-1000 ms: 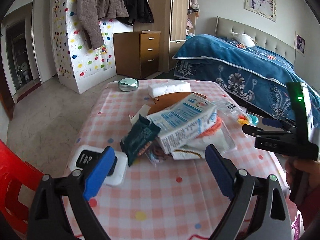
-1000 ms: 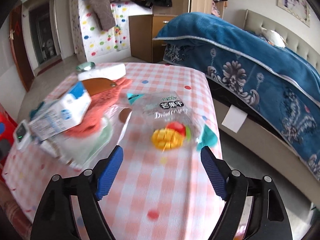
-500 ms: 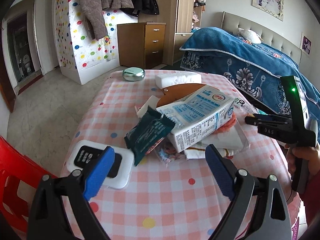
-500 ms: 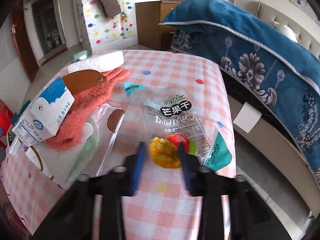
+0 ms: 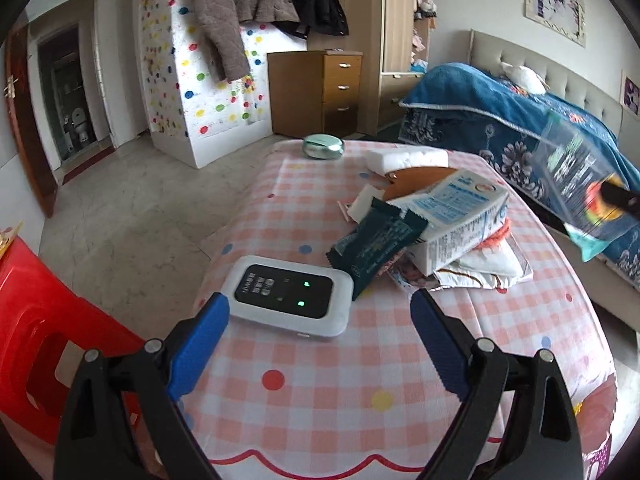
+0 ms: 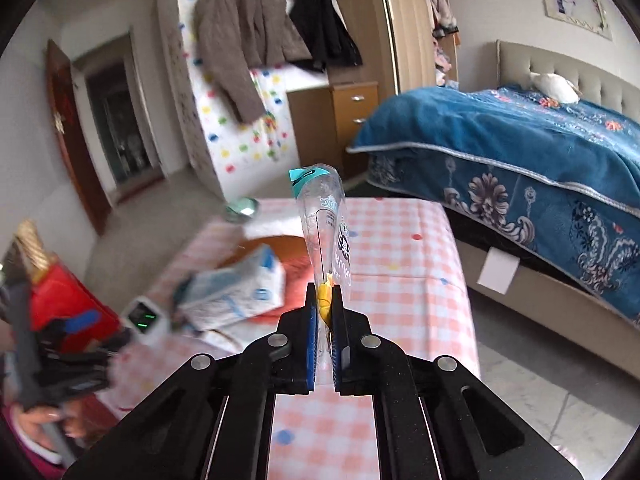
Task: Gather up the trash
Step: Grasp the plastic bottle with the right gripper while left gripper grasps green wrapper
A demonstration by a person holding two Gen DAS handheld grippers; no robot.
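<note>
Both pads of right gripper (image 6: 324,312) pinch mango bag (image 6: 326,220) aloft.

Bedroom: blue-quilted bed (image 5: 520,120), wooden drawers (image 5: 316,92), polka-dot wall (image 5: 208,92), marble floor (image 5: 132,216).

Left tongs (image 5: 320,320): matte black arms, blue ribbed pads (image 5: 434,344), silver round screws at the pivots. Right tongs (image 6: 325,312): same black frame, blue pads (image 6: 311,344), four silver screws, slotted cut-outs in the arms. In the right view, the left hand (image 6: 44,420) shows bare skin, pale nails, magenta sleeve (image 6: 28,456).
</note>
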